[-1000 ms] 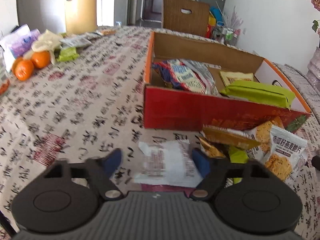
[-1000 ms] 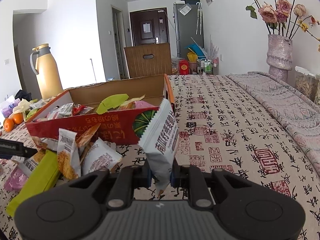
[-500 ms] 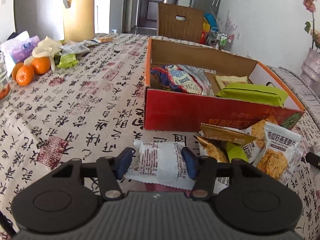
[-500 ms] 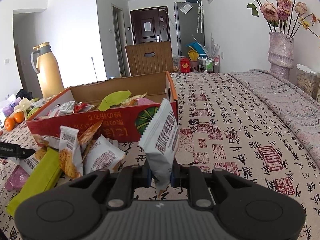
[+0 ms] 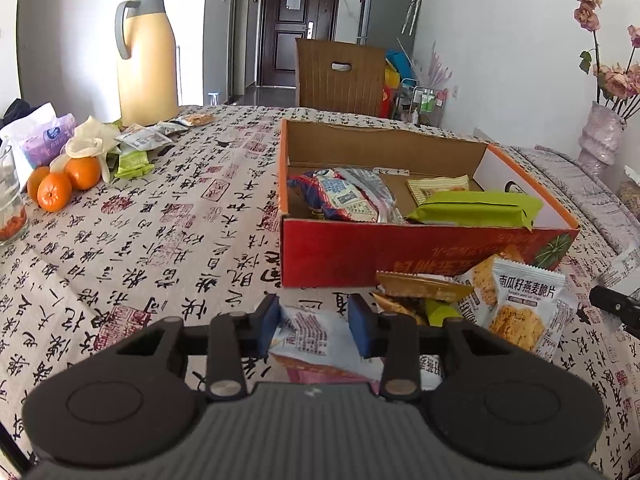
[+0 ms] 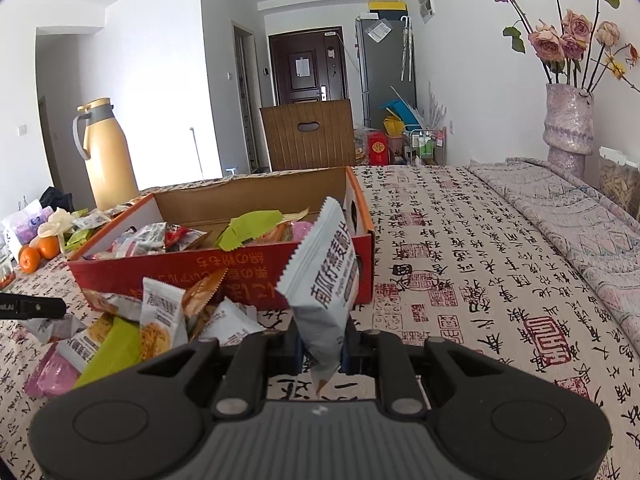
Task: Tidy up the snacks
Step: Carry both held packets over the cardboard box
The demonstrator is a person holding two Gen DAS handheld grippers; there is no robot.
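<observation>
The left gripper (image 5: 314, 330) has just been closing its blue pads around a white snack packet (image 5: 308, 338), which sits between them, its near end folded up off the table (image 5: 132, 240); the left pad touches the packet's edge, but whether both pads press on it I cannot tell. The right gripper (image 6: 322, 346) is clamped on a grey-white oat crisp packet (image 6: 324, 292), holding it upright and clear of the table, in front of the box's right corner.

Just beyond the left gripper lies a loose pile of snacks (image 5: 480, 304): orange-brown, green and white packets, heaped against the front wall of the red cardboard box (image 5: 360, 252). Inside the box lie a blue and red packet (image 5: 340, 196), a long green packet (image 5: 476, 208) leaning on the front edge, and a yellow one (image 5: 438, 186) behind.

Farther left on the table are three oranges (image 5: 64, 182) and more small packets (image 5: 144, 140), with a yellow thermos jug (image 5: 146, 64) behind them. At the far right, a vase of dried roses (image 6: 568, 120) stands.
</observation>
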